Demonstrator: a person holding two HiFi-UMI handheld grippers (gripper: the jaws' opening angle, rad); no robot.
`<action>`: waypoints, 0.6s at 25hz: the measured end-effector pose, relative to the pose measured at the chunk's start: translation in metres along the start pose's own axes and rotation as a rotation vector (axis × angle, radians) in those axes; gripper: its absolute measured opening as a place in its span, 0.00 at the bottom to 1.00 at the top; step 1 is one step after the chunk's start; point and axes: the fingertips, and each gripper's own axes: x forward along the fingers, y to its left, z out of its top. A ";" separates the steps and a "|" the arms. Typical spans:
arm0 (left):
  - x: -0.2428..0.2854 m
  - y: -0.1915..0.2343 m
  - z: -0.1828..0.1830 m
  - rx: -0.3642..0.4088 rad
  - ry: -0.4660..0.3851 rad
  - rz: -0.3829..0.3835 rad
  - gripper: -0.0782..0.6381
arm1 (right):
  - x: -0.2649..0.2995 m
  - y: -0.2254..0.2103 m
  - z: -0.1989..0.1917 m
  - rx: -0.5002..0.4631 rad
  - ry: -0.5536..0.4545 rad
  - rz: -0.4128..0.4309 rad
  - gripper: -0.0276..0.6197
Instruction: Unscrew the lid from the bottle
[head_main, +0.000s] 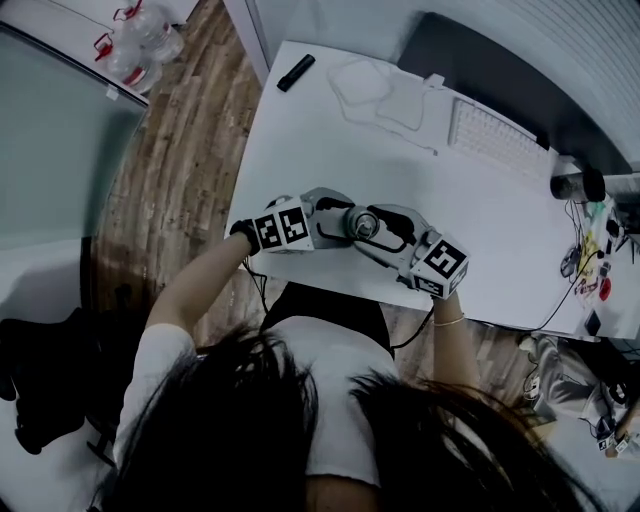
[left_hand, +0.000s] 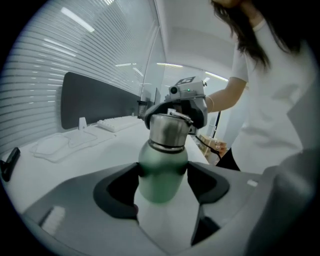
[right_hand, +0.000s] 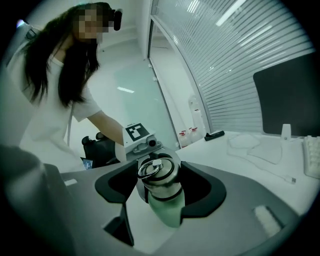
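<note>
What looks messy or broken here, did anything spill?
Nothing stands out. The green bottle stands upright on the white table with its steel lid on. The left hand-held gripper grips its body and the right hand-held gripper grips the lid. No spill or damage shows.

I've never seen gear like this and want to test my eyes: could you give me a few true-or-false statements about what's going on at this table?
1. The left gripper's jaws hold the bottle's green body. True.
2. The lid is already off. False: it sits on the bottle, between the right gripper's jaws.
3. A keyboard lies on the table. True.
4. The bottle is red. False: it is green with a steel lid.
</note>
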 end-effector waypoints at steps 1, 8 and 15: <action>-0.001 0.000 0.000 0.004 0.003 -0.012 0.60 | 0.001 0.000 0.000 0.000 0.006 0.025 0.45; -0.002 0.002 0.001 -0.013 -0.007 -0.059 0.60 | 0.003 -0.002 0.006 -0.009 0.053 0.150 0.45; -0.002 0.001 0.000 0.013 0.004 -0.076 0.60 | 0.002 0.002 0.007 -0.040 0.060 0.176 0.45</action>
